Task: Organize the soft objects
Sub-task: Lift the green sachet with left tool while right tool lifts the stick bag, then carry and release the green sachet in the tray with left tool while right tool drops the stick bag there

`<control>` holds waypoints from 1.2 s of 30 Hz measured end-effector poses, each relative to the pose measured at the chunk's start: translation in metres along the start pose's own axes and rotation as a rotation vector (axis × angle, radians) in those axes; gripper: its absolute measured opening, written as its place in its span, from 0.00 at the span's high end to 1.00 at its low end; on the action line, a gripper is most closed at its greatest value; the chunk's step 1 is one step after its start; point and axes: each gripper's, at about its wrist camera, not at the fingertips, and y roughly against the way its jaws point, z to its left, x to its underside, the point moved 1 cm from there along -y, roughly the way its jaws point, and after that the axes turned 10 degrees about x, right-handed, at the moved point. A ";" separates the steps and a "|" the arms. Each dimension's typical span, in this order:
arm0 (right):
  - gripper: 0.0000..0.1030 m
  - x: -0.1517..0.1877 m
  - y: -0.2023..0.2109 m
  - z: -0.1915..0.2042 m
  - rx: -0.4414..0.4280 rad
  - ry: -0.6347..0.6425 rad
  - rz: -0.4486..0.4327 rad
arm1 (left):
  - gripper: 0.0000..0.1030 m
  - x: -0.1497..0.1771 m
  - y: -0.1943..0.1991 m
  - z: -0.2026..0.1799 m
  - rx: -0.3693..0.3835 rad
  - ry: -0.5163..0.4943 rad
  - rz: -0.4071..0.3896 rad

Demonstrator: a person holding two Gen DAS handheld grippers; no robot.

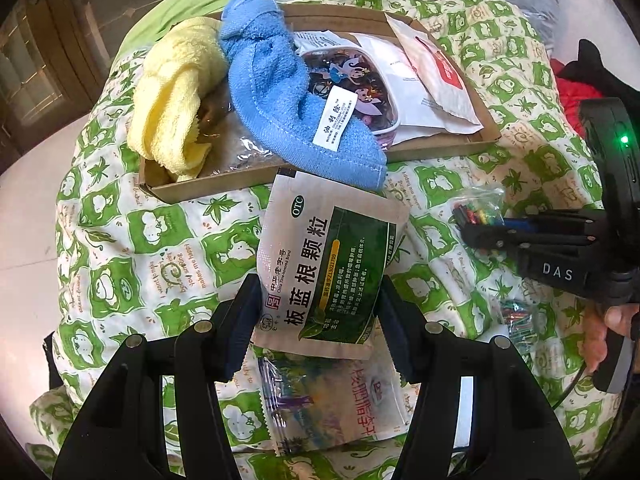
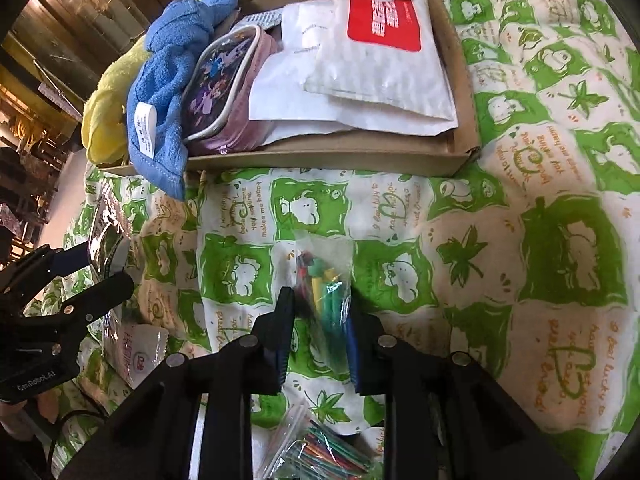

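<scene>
Your left gripper (image 1: 316, 320) is clamped on the green medicine sachet (image 1: 328, 264), which hangs just in front of the cardboard tray (image 1: 440, 148). Its long axis runs away from you toward the tray, top edge near the blue towel (image 1: 280, 92). Your right gripper (image 2: 322, 320) is pinched together on the small clear bag of coloured sticks (image 2: 320, 276) (long axis also toward the tray). I judge the left hand nearer to the tray, so it goes first.
</scene>
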 end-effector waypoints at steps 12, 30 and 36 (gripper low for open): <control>0.94 0.006 0.043 -0.010 -0.031 -0.028 -0.080 | 0.44 -0.004 0.009 0.003 0.002 0.004 -0.020; 0.94 0.000 0.057 -0.026 -0.060 -0.061 -0.098 | 0.44 -0.051 0.024 -0.036 -0.038 -0.060 -0.067; 0.94 -0.001 0.060 -0.028 -0.060 -0.080 -0.108 | 0.44 -0.063 0.023 -0.034 -0.053 -0.055 -0.070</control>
